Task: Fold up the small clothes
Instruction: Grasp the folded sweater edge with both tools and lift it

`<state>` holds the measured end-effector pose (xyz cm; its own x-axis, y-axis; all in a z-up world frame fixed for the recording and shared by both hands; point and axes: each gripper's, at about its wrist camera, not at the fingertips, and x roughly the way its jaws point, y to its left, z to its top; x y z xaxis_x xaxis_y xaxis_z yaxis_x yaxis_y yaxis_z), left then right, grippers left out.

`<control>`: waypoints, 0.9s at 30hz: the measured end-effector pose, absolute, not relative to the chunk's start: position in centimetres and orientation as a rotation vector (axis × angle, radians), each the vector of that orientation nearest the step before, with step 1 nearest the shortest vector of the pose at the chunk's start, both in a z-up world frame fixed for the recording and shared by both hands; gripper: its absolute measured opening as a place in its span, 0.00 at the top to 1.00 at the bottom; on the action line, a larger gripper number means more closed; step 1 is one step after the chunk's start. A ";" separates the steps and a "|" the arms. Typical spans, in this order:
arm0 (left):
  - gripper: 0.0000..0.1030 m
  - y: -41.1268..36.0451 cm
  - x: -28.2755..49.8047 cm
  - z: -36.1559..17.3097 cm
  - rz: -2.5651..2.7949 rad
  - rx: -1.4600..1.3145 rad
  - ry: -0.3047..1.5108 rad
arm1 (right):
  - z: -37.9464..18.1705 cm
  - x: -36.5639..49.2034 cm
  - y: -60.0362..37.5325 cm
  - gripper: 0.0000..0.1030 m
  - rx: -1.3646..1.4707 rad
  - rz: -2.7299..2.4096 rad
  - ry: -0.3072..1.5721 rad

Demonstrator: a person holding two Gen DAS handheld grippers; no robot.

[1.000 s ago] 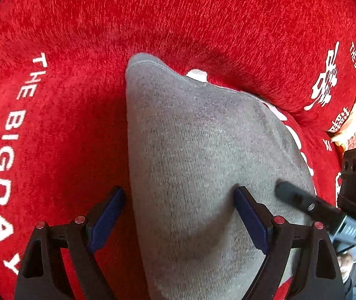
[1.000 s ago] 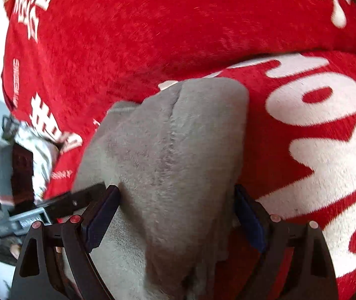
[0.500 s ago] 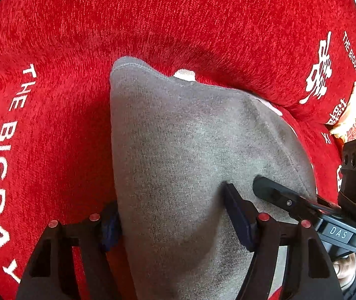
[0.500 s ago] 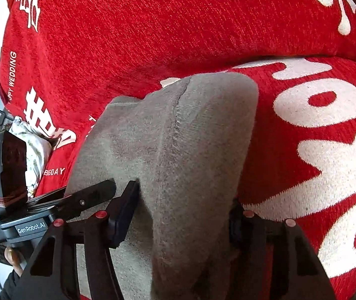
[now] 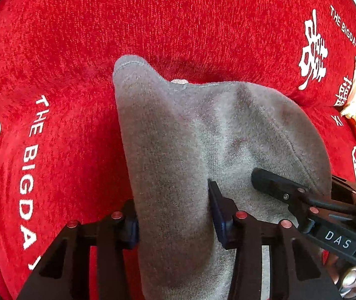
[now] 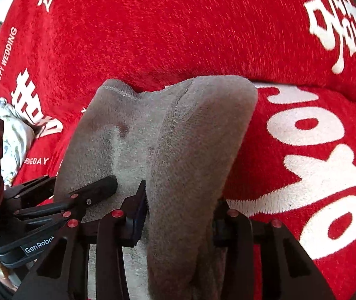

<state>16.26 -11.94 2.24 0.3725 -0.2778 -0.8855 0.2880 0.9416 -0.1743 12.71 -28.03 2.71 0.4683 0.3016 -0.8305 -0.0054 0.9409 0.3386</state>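
The garment [image 5: 202, 135] is a small grey knit piece lying on the red cover [image 5: 153, 20], which carries white lettering and characters. The garment runs from both grippers toward the far edge of the seat, where two corners rest against the rise of the cover.

Left gripper [image 5: 173, 215]: clenched on the garment. Its jaws press a raised ridge of cloth between the blue pads [image 5: 216, 212]; the left pad is mostly hidden behind the fold. The ridge extends from the jaws to the far left corner of the garment, which shows a stitched hem. In this view the right gripper's black finger [image 5: 275, 185] lies on the cloth just beside the left gripper's right jaw.

Right gripper [image 6: 178, 212]: clenched on the garment. Its jaws hold a second raised ridge of cloth on the garment's right side; the left blue pad [image 6: 140, 207] touches the cloth, and the right pad is hidden under it. A seam runs along this ridge toward the far right corner. In this view the left gripper's black finger [image 6: 100, 187] rests on the flat cloth between the two ridges.

Between the ridges the cloth sags into a shallow valley. A crumpled pale item [image 6: 13, 135] lies on the cover at the left edge of the right wrist view, apart from the garment.
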 end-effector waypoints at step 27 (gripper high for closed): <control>0.54 -10.0 11.1 3.8 -0.312 0.050 1.101 | 5.6 9.0 -24.6 0.59 0.183 0.172 1.058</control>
<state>11.13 -9.96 3.82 0.4141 -0.2235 -0.8824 0.2731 0.9552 -0.1138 8.96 -24.61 5.60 0.4800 0.2277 -0.8472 -0.0528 0.9715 0.2311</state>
